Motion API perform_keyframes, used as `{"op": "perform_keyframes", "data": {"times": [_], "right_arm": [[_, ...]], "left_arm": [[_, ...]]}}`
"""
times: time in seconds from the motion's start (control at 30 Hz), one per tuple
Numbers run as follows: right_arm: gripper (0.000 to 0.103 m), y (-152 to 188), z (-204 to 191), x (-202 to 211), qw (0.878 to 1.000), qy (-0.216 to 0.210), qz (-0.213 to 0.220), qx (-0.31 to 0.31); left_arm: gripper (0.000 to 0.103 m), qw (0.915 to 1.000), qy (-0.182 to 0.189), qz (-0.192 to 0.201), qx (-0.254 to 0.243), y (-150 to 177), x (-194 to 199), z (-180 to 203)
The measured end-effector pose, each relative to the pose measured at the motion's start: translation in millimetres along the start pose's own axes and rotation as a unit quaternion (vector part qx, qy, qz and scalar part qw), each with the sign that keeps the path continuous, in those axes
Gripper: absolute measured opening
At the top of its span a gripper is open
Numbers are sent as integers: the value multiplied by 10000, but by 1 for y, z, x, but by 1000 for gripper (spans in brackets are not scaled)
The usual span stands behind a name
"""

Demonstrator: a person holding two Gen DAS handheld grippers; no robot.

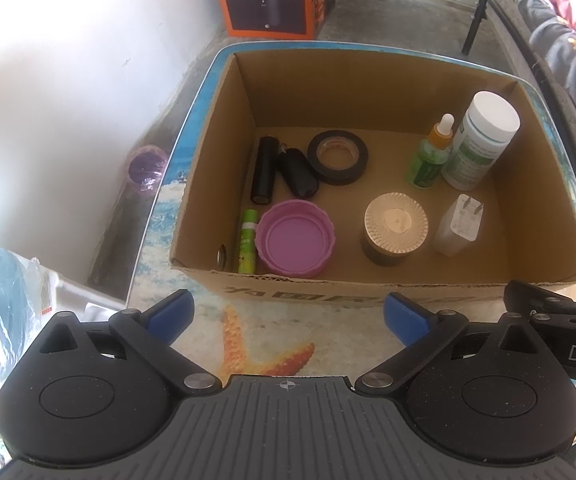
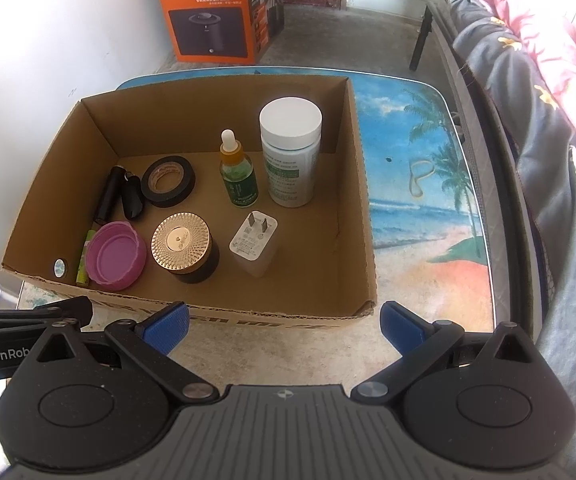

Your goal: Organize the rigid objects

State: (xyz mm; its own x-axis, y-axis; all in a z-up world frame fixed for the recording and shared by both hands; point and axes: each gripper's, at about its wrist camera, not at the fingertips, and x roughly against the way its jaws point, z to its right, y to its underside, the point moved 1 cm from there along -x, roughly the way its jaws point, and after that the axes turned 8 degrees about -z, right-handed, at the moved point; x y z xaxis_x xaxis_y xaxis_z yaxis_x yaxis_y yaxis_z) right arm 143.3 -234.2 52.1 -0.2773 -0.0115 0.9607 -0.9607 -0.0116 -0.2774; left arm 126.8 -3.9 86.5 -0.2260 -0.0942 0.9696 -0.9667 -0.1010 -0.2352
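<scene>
Left wrist view: left gripper [image 1: 285, 316] hangs over the table [image 1: 247, 344] just short of the box [image 1: 368, 292], jaws spread wide, nothing between them. Right gripper [image 2: 283, 326] same in its own view: wide apart, empty, near the box's front right corner. Box sits on the beach-print table, items all inside. Left side: two black cylinders [image 1: 264, 170] lying along the wall, tape roll [image 1: 338, 156] flat beside them, green tube [image 1: 247, 240] and purple lid [image 1: 296, 240] close to the front wall, lid apparently touching the tube, small round shiny thing [image 2: 61, 268] in the front left corner, can't tell what it is. Middle: gold-lid jar [image 1: 396, 232] upright. Right: charger [image 1: 458, 228] prongs up, dropper bottle [image 1: 432, 156] and white bottle [image 1: 480, 144] upright, just beside each other near the back right. Rubber band [image 2: 420, 178] lies loose on the table right of the box, well apart from it. Judgement: packing looks mostly done, both grippers between picks or at the end. If anything is left, it's likely the band, though that isn't rigid. Next move calls for the right gripper to swing right over the table, or for either to reach in over the front wall to straighten items. Risk: clipping the cardboard rim or knocking over the tall bottles.
</scene>
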Motion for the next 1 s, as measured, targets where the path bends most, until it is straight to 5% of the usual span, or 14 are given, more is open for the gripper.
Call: {"op": "perform_keyframes", "data": {"times": [1.0], "right_arm": [[103, -3, -3, -4, 10000, -1, -58, 14]], "left_arm": [[101, 10000, -26, -59, 42, -3, -3, -3]]}}
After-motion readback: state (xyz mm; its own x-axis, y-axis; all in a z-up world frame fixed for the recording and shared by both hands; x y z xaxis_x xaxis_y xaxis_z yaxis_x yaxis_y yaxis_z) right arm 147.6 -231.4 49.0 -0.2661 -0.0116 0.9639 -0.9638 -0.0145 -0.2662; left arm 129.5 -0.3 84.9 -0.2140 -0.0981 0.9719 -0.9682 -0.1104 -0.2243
